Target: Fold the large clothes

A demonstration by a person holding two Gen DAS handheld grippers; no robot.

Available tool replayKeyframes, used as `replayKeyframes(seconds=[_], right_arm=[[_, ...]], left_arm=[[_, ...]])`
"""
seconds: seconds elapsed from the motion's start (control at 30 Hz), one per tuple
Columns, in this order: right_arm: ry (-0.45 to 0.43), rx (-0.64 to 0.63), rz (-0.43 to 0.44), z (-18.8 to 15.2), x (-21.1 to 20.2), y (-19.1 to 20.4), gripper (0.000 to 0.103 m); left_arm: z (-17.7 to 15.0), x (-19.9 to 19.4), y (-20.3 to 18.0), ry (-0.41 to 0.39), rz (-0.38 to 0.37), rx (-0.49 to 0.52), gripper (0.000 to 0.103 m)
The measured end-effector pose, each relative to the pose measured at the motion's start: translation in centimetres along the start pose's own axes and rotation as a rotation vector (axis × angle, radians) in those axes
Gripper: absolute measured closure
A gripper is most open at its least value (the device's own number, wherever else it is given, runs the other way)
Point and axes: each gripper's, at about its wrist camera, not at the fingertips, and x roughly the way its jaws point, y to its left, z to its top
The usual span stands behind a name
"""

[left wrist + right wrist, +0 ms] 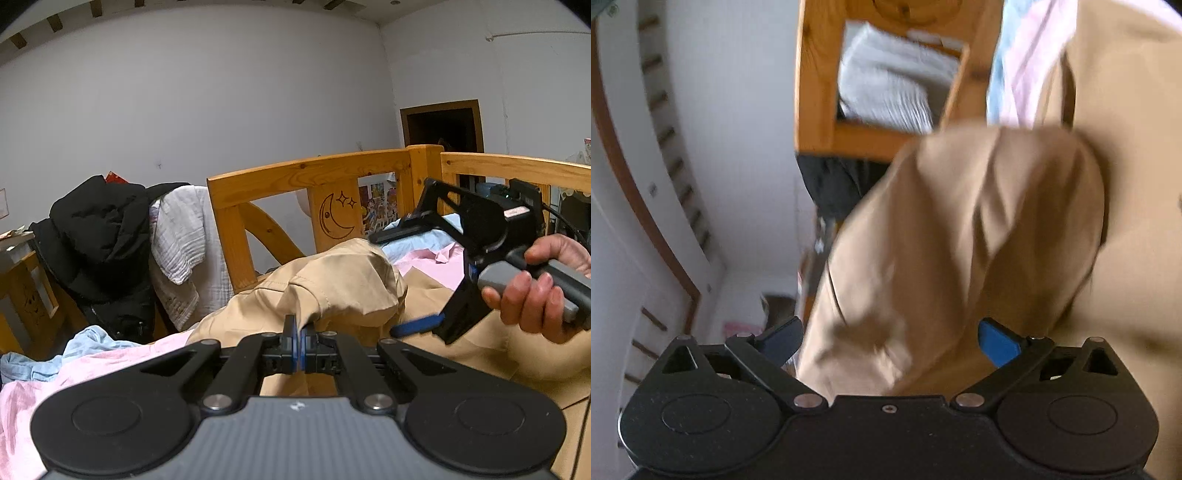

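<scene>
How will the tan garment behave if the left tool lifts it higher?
The tan garment probably droops: it sags in soft folds around the pinch of the left tool. It looks like thin woven cloth, so likely light. The right tool is open, so one side may hang.

Tan garment (343, 284): smooth, matt woven cloth. Bed rail (314, 173): varnished pine, slight gloss, knots visible. White cloth (181, 236) over rail: crinkled, rough gauze. Black jacket (99, 236): matt. Left tool (299, 345): matt black plastic, bright metal rivets.

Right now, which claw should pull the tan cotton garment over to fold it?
Left: the left claw is already shut on the tan cotton garment; the right claw is open, holding nothing.
</scene>
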Motion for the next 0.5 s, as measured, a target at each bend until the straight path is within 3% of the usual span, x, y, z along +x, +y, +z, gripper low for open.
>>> replayKeyframes(seconds=[0.1,0.17,0.23,0.3,0.33,0.37,0.43,0.47,0.5], right_arm=[[-0.003,0.045,0.041,-0.8,0.7,-0.5,0.003],[-0.054,0.067,0.085,-1.0,0.9,-0.6,0.012],[-0.092,0.076,0.085,-0.8,0.7,-0.1,0.036],[-0.115,0.089,0.060,-1.0,-0.1,0.2,0.071],[-0.114,0.070,0.035,-1.1,-0.6,0.7,0.075],[-0.118,0.032,0.005,-1.2,-0.9,1.4,0.086],[-0.116,-0.015,-0.030,-1.1,-1.4,2.3,0.090],[-0.114,-0.015,-0.030,-1.0,-1.5,2.4,0.091],[-0.113,-0.011,-0.027,-0.6,-1.4,2.6,0.092]], left_arm=[[-0.1,0.0,-0.1,0.002,-0.008,0.000,0.103],[-0.4,-0.1,-0.2,0.008,-0.009,0.014,0.103],[-0.7,-0.1,-0.5,0.014,-0.001,0.038,0.103],[-1.1,-0.1,-1.0,0.029,-0.010,0.063,0.102],[-1.2,-0.1,-1.4,0.037,-0.014,0.068,0.101],[-1.4,-0.1,-1.7,0.049,-0.015,0.065,0.093],[-1.8,-0.6,-2.1,0.070,0.007,0.016,0.078],[-2.1,-1.0,-2.3,0.070,0.015,-0.011,0.060],[-2.5,-1.7,-2.5,0.064,0.010,-0.033,0.056]])
